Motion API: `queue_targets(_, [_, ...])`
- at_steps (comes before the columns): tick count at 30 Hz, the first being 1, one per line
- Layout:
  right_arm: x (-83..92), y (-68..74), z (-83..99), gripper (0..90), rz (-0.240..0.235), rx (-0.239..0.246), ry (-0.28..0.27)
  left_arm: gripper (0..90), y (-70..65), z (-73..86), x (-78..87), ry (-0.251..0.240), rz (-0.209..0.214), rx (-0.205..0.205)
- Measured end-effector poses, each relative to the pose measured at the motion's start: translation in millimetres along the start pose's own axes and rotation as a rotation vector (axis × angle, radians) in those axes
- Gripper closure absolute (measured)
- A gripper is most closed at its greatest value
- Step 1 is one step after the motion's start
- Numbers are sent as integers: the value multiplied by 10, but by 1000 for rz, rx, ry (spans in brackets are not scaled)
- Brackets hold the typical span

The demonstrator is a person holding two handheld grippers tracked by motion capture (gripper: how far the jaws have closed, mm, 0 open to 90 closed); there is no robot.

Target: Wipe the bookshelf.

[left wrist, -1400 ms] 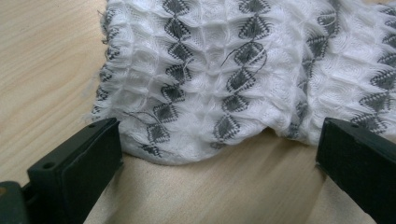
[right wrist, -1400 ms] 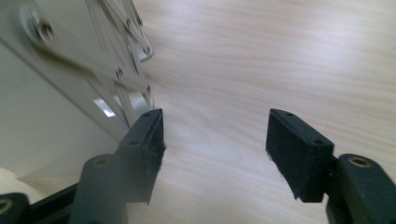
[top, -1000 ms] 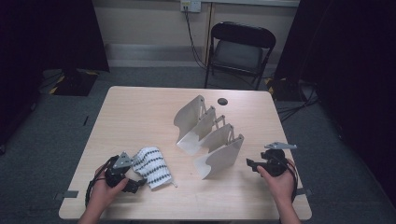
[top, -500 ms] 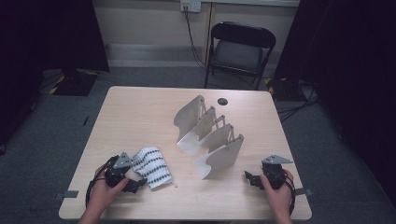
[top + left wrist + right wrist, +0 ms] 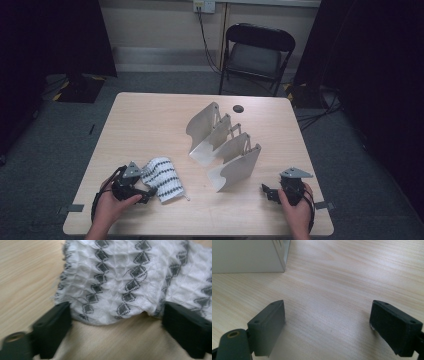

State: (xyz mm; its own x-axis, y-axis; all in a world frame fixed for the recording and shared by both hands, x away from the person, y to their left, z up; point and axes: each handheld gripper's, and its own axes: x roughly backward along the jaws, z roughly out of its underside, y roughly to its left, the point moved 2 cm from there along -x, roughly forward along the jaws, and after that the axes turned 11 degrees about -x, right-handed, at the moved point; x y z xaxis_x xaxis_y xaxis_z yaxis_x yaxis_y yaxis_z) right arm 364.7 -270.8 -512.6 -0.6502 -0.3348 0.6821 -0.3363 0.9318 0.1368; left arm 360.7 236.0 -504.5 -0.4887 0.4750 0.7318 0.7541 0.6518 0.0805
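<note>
A white cloth point(image 5: 165, 177) with rows of black diamonds lies crumpled on the wooden table point(image 5: 150, 125) at the front left. My left gripper point(image 5: 149, 191) rests at its near edge. In the left gripper view the cloth point(image 5: 130, 272) has its hem between the two jaws of the left gripper point(image 5: 116, 315). These have just been closing and stand wide, each touching the fabric's sides. My right gripper point(image 5: 266, 192) sits at the front right, open over bare wood. In the right gripper view, nothing lies between the jaws of the right gripper point(image 5: 327, 315).
A grey metal rack point(image 5: 225, 145) with several upright dividers stands mid-table; its corner point(image 5: 247, 255) is beyond my right gripper. A small black disc point(image 5: 238, 108) lies near the far edge. A folding chair point(image 5: 257, 50) stands behind the table.
My right hand has come down and back toward the table's front edge. The left hand and the cloth have stayed where they were.
</note>
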Motion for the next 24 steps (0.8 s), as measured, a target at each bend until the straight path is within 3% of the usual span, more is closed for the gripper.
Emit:
queue_targets(4, [0, 0, 0, 124, 0, 0, 0, 228, 44, -46, 88, -27, -13, 40])
queue_targets(8, [-1, -1, -1, 124, 0, 0, 0, 356, 99, -106, 132, -34, -19, 72])
queue_targets(10, [-1, -1, -1, 124, 0, 0, 0, 447, 123, -125, 127, -28, -29, 64])
queue_targets(13, [0, -1, 0, 125, 0, 1, 0, 491, 178, -144, 104, -28, -45, 116])
queue_targets(15, [0, 0, 0, 125, 0, 0, 0, 496, 206, -162, 82, -23, -65, 122])
queue_targets(24, [0, 0, 0, 124, 0, 0, 0, 471, 260, -272, 11, -32, -77, 169])
